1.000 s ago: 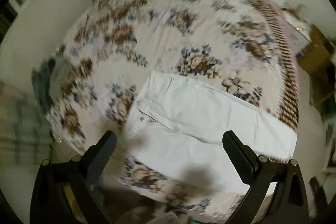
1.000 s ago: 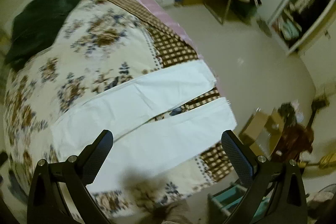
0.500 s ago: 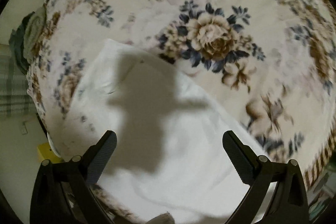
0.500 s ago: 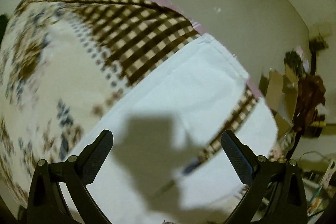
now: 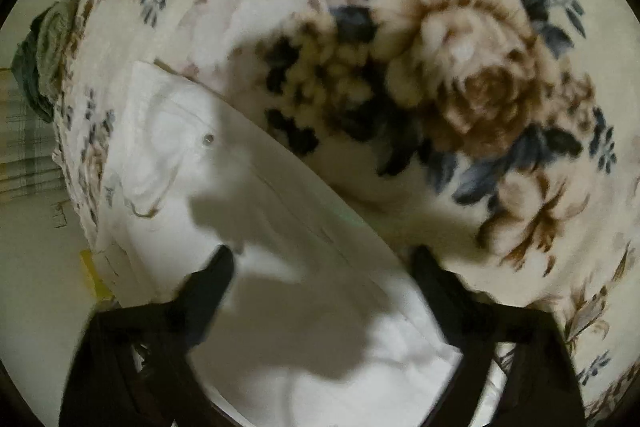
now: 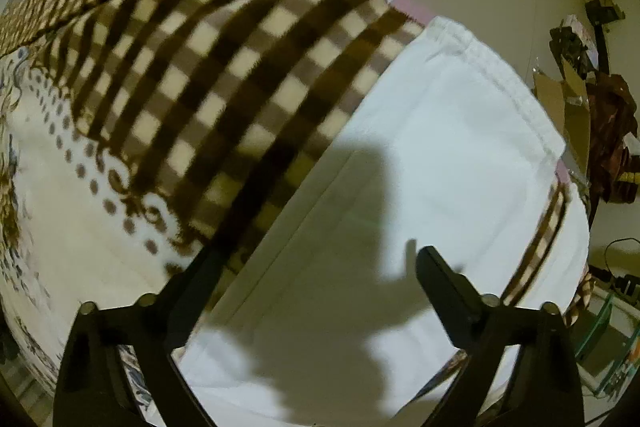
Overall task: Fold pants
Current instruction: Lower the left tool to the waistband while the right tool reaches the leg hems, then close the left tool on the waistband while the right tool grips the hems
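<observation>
Lying flat on fuzzy floral blanket, smooth white pants, both grippers spread wide above.

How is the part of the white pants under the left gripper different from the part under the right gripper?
The left gripper hovers over the waist end of the white pants, with a button and pocket seam; the right gripper is over a leg end with a stitched hem. The waist lies on the floral blanket; the leg end lies on its brown checked border. Both parts lie flat, and both grippers are open.
</observation>
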Available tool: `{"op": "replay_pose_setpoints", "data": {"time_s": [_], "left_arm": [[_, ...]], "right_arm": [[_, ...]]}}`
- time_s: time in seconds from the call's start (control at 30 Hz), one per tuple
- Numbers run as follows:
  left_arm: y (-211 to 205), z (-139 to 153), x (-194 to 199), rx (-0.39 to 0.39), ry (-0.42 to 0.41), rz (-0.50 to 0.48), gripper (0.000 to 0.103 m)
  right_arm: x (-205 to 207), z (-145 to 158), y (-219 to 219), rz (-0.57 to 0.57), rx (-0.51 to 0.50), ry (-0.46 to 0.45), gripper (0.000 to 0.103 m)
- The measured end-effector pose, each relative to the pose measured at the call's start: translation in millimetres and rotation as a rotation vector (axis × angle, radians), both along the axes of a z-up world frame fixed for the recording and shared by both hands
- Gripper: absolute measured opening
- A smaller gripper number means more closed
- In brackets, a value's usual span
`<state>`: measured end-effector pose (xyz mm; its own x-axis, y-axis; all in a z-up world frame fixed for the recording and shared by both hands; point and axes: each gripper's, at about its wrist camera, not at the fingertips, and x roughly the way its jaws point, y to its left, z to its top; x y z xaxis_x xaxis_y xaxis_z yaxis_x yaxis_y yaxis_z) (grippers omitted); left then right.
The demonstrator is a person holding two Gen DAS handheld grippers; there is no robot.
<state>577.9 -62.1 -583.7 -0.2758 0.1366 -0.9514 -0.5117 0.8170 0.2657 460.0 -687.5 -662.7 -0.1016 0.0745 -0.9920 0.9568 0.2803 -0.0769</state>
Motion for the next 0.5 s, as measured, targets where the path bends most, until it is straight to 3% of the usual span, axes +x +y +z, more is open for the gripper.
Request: {"op": "replay_pose_setpoints", "data": {"time_s": [0.03,0.1,0.13,0.17,0.2,0.27,0.33,0.5], "left_arm": [[1.2,-0.4,-1.2,-0.025,-0.015,0.007,0.057],[0.6,3.8,-2.1,-0.065,-0.074,0.008,0.020],[-0.9,8.8,-2.5,-0.068,-0.106,0.003,0.013],[-2.3,15.2,-2.6,-0.063,-0.137,-0.005,0.009],[-3.5,19.3,-2.4,-0.060,-0.151,-0.008,0.008],[-3.0,29.1,-5.6,-0.070,-0.186,-0.005,0.006],[-0.4,41.3,-12.9,-0.093,-0.225,0.005,0.005],[20.0,79.6,-46.6,-0.191,-0.335,0.028,0.003]], "right_arm": [[2.2,-2.4,-1.2,-0.001,0.005,0.004,0.085],[4.0,-5.2,-1.9,0.009,0.014,0.005,0.078],[4.6,-5.5,-2.4,0.021,0.015,0.007,0.068],[5.2,-5.6,-2.4,0.037,0.013,0.009,0.055],[3.1,-6.5,-2.1,0.048,0.016,0.000,0.049],[0.2,-3.5,0.0,0.054,0.026,-0.014,0.022],[-3.5,7.7,5.3,0.064,0.020,-0.037,0.010],[-21.1,45.0,19.4,0.096,-0.005,-0.096,0.006]]}}
